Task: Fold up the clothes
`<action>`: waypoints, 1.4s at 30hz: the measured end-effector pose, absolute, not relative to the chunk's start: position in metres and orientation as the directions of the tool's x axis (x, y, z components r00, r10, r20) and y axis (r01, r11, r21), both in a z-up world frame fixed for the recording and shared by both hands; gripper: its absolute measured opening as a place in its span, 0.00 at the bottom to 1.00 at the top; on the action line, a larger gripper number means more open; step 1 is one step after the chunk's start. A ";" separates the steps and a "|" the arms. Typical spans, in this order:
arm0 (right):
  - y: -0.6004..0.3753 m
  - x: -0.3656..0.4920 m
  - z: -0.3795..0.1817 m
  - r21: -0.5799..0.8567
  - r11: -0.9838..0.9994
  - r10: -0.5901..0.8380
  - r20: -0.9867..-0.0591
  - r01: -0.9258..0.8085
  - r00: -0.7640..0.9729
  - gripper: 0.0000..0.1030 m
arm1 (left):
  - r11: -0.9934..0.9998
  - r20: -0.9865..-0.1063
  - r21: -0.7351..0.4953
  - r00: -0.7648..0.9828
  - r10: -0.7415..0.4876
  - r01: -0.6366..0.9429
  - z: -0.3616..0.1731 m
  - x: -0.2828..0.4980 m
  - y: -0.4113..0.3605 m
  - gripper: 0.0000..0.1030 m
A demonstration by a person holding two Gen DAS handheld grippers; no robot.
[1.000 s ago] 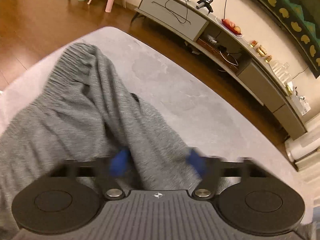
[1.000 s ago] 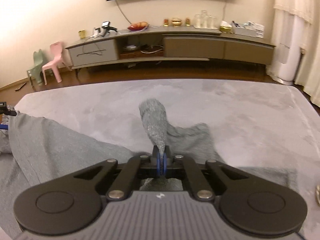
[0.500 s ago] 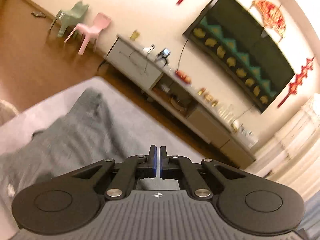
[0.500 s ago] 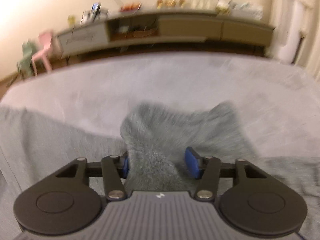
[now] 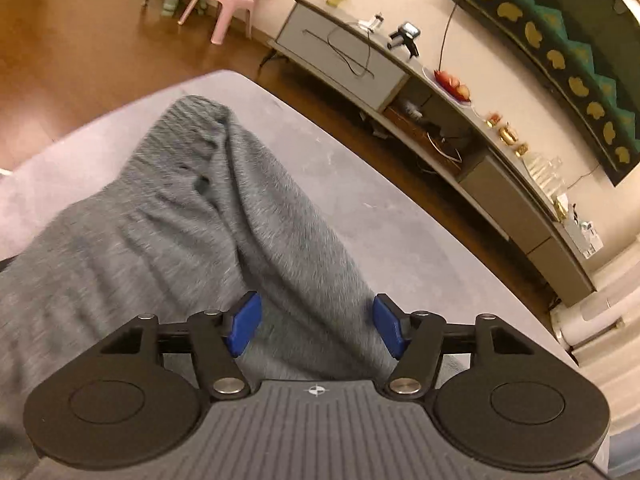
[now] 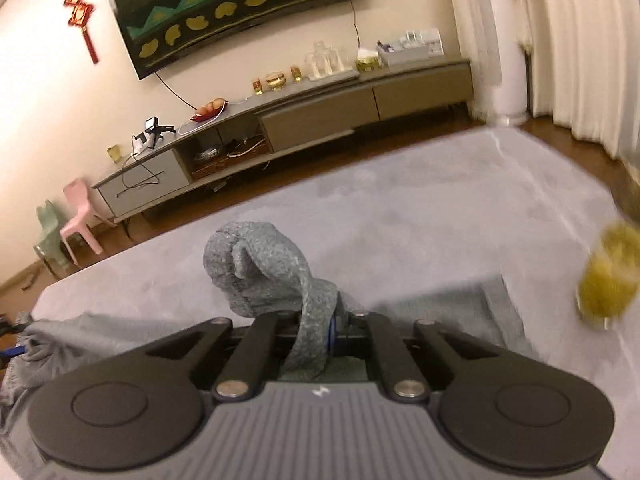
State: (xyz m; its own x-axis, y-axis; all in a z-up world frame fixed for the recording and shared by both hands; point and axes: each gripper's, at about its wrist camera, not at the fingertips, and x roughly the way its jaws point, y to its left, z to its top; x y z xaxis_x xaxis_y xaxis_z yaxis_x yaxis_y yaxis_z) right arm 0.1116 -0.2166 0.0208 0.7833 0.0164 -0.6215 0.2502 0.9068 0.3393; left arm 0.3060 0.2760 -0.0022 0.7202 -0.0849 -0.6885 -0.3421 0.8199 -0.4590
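Where half a second ago it was closed, the left gripper (image 5: 316, 330) now gapes over the grey garment (image 5: 208, 220), while the right gripper (image 6: 326, 330), then open, pinches it.

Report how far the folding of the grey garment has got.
Done: nothing looks folded; the grey garment lies rumpled on the grey surface. In hand: the right gripper is shut on a bunched end of it, lifted; the left gripper hovers over the cloth, jaws open. Left: every fold and the flattening.
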 end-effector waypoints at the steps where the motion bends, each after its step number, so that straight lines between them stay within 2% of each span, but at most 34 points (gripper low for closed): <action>1: -0.219 0.110 0.007 0.351 0.899 0.019 -0.629 0.261 0.777 0.05 | 0.818 -0.693 -0.461 0.715 -0.090 -0.343 -0.004 0.313 0.275 0.55; 2: -0.222 0.112 -0.004 0.366 0.890 0.027 -0.640 0.274 0.768 0.05 | 0.821 -0.693 -0.461 0.714 -0.096 -0.337 -0.003 0.317 0.274 0.26; 3: -0.224 0.114 -0.015 0.381 0.879 0.037 -0.653 0.286 0.757 0.05 | 0.823 -0.694 -0.461 0.713 -0.103 -0.331 -0.002 0.321 0.273 0.15; 5: -0.226 0.123 -0.023 0.394 0.873 0.049 -0.659 0.289 0.750 0.05 | 0.823 -0.660 -0.482 0.742 -0.116 -0.300 0.009 0.311 0.274 0.02; 7: -0.228 0.124 -0.020 0.413 0.868 0.056 -0.634 0.276 0.771 0.05 | 0.818 -0.587 -0.519 0.799 -0.130 -0.249 0.031 0.283 0.278 0.01; 10: -0.235 0.110 0.006 0.457 0.862 0.059 -0.522 0.220 0.851 0.05 | 0.808 -0.468 -0.566 0.871 -0.149 -0.166 0.063 0.241 0.285 0.01; 12: -0.244 0.085 0.022 0.486 0.853 0.063 -0.462 0.193 0.885 0.05 | 0.785 -0.362 -0.611 0.917 -0.167 -0.098 0.083 0.167 0.288 0.01; 13: -0.249 0.076 0.026 0.488 0.849 0.054 -0.461 0.202 0.886 0.05 | 0.770 -0.340 -0.633 0.924 -0.176 -0.086 0.082 0.131 0.287 0.01; 16: -0.266 0.058 0.009 0.444 0.826 -0.028 -0.583 0.347 0.812 0.09 | 0.790 -0.476 -0.589 0.863 -0.170 -0.169 0.046 0.059 0.267 0.01; 19: -0.276 0.061 -0.025 0.411 0.770 -0.056 -0.718 0.487 0.694 0.15 | 0.804 -0.545 -0.544 0.829 -0.123 -0.238 0.022 0.052 0.270 0.02; 21: -0.272 0.062 -0.028 0.394 0.786 -0.044 -0.733 0.476 0.679 0.18 | 0.812 -0.588 -0.511 0.803 -0.091 -0.283 0.006 0.048 0.272 0.05; 22: -0.267 0.062 -0.024 0.385 0.803 -0.045 -0.723 0.455 0.690 0.32 | 0.815 -0.609 -0.494 0.789 -0.074 -0.304 -0.001 0.046 0.273 0.10; 23: -0.261 0.061 -0.020 0.374 0.821 -0.047 -0.709 0.431 0.704 0.53 | 0.817 -0.630 -0.476 0.775 -0.058 -0.326 -0.009 0.044 0.274 0.17; 24: -0.257 0.060 -0.016 0.356 0.837 -0.055 -0.701 0.416 0.711 0.59 | 0.815 -0.624 -0.475 0.780 -0.047 -0.331 -0.007 0.046 0.275 0.24; 25: -0.253 0.063 -0.015 0.331 0.851 -0.068 -0.700 0.407 0.711 0.61 | 0.809 -0.621 -0.482 0.783 -0.044 -0.337 -0.008 0.049 0.277 0.41; 27: -0.246 0.071 -0.013 0.277 0.877 -0.096 -0.700 0.392 0.708 0.61 | 0.806 -0.634 -0.463 0.773 -0.010 -0.369 -0.008 0.054 0.279 0.45; 30: -0.248 0.094 -0.017 0.232 0.884 -0.121 -0.724 0.406 0.679 0.59 | 0.826 -0.676 -0.411 0.737 0.008 -0.386 -0.017 0.068 0.275 0.48; 31: -0.250 0.102 -0.017 0.239 0.880 -0.116 -0.730 0.410 0.674 0.51 | 0.827 -0.693 -0.401 0.721 0.007 -0.394 -0.022 0.072 0.275 0.48; 32: -0.254 0.105 -0.018 0.258 0.875 -0.100 -0.732 0.410 0.674 0.26 | 0.828 -0.710 -0.391 0.704 0.006 -0.401 -0.026 0.077 0.274 0.46; 34: -0.262 0.117 -0.018 0.301 0.869 -0.054 -0.730 0.392 0.681 0.07 | 0.846 -0.711 -0.357 0.702 0.029 -0.397 -0.025 0.080 0.271 0.46; 36: -0.268 0.100 0.000 0.369 0.847 -0.079 -0.625 0.384 0.776 0.05 | 0.851 -0.713 -0.335 0.700 0.051 -0.404 -0.025 0.079 0.272 0.39; 37: -0.270 0.077 0.021 0.415 0.830 -0.123 -0.514 0.372 0.849 0.05 | 0.848 -0.714 -0.332 0.698 0.060 -0.413 -0.026 0.076 0.275 0.29; 38: -0.274 0.062 0.027 0.422 0.821 -0.155 -0.485 0.385 0.861 0.05 | 0.843 -0.713 -0.340 0.699 0.058 -0.417 -0.027 0.077 0.277 0.27; 41: -0.286 0.025 0.031 0.413 0.794 -0.233 -0.471 0.446 0.851 0.05 | 0.829 -0.712 -0.358 0.700 0.055 -0.429 -0.027 0.079 0.280 0.27; 42: -0.298 0.028 0.013 0.419 0.760 -0.216 -0.557 0.497 0.802 0.05 | 0.826 -0.713 -0.359 0.699 0.058 -0.434 -0.027 0.079 0.281 0.27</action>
